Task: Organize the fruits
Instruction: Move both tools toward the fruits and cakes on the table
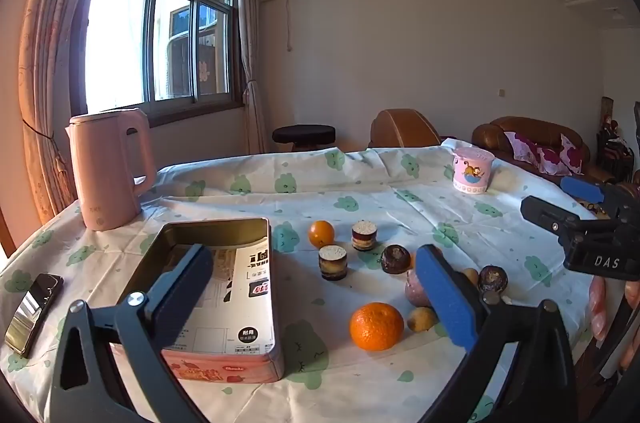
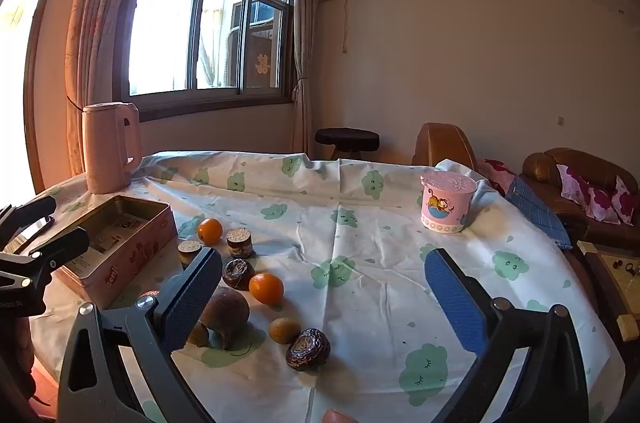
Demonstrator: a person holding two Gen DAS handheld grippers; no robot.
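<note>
Fruits lie loose on the cloud-print tablecloth (image 1: 360, 191). A big orange (image 1: 376, 325) is nearest, and a smaller orange (image 1: 321, 233) sits farther back. With them are two layered cylinder pieces (image 1: 333, 262), two dark wrinkled fruits (image 1: 395, 259), a purplish fruit (image 1: 414, 291) and small yellow-brown fruits (image 1: 420, 319). An open pink tin (image 1: 224, 369) stands to their left. My left gripper (image 1: 314, 259) hangs open above tin and fruits. In the right wrist view, my right gripper (image 2: 323, 259) is open over the cloth, with an orange (image 2: 266, 287) and a dark fruit (image 2: 308, 349) between its fingers, untouched.
A pink kettle (image 1: 110, 167) stands at the back left and a pink cartoon cup (image 2: 448, 201) at the back right. A phone (image 1: 34, 311) lies left of the tin. Brown sofas (image 2: 580, 167) and a black stool (image 2: 347, 139) stand beyond the table.
</note>
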